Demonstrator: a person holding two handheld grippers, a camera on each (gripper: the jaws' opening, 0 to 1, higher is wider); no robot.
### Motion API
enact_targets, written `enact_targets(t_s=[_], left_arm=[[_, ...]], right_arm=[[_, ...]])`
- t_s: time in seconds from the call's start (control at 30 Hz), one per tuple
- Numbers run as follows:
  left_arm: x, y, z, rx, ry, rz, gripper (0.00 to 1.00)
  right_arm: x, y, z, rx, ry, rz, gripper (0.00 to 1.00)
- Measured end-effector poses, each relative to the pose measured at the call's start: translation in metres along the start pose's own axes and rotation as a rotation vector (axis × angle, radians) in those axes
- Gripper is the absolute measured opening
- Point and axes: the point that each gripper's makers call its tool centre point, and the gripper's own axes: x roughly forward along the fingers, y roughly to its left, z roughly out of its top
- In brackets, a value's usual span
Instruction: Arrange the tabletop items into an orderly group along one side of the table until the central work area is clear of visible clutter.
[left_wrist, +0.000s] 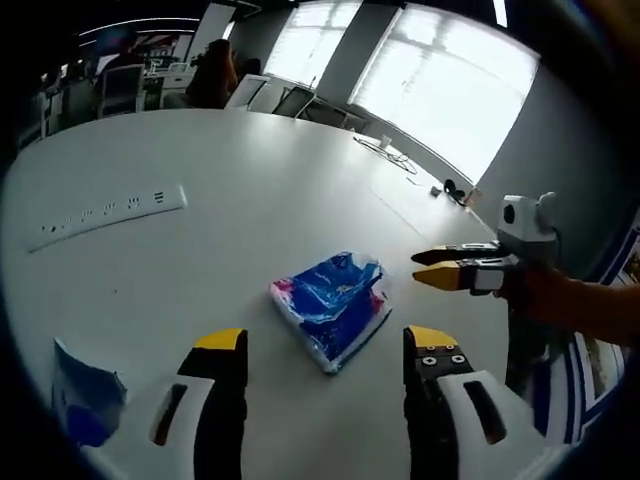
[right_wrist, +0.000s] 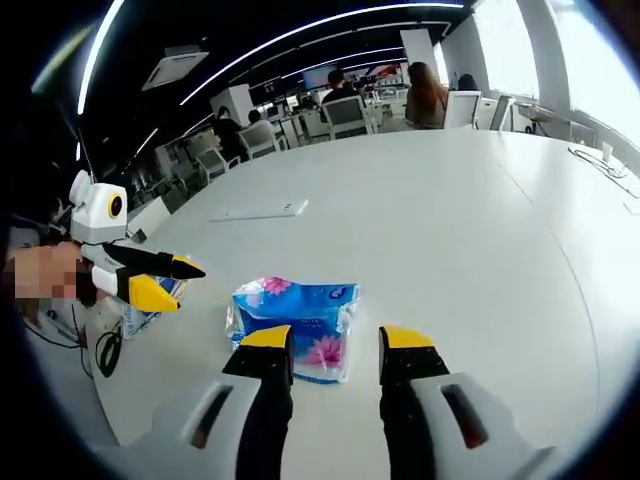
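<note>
A blue tissue pack with pink flowers lies flat on the white table. It sits just ahead of my left gripper, which is open, its yellow-tipped jaws wide apart. From the opposite side my right gripper is also open, and the near edge of the tissue pack reaches between its jaw tips. Each gripper appears in the other's view: the right gripper held by a hand, and the left gripper. A second blue packet lies at the table edge beside the left gripper.
A white power strip lies farther out on the table, also seen as the power strip. Cables and small dark items sit near the window side. People and chairs are beyond the far end.
</note>
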Motion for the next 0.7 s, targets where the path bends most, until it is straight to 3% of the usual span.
enact_targets(t_s=[0.3, 0.53, 0.7], left_arm=[[-0.025, -0.004, 0.005, 0.014, -0.031, 0.011, 0.68], [-0.045, -0.002, 0.005, 0.016, -0.053, 0.026, 0.70], [-0.060, -0.001, 0.002, 0.012, -0.060, 0.032, 0.73]], right_arm=[[-0.013, 0.019, 0.006, -0.012, -0.003, 0.026, 0.42], [-0.021, 0.030, 0.015, -0.031, -0.022, 0.036, 0.43], [-0.028, 0.050, 0.021, -0.045, -0.032, 0.052, 0.45]])
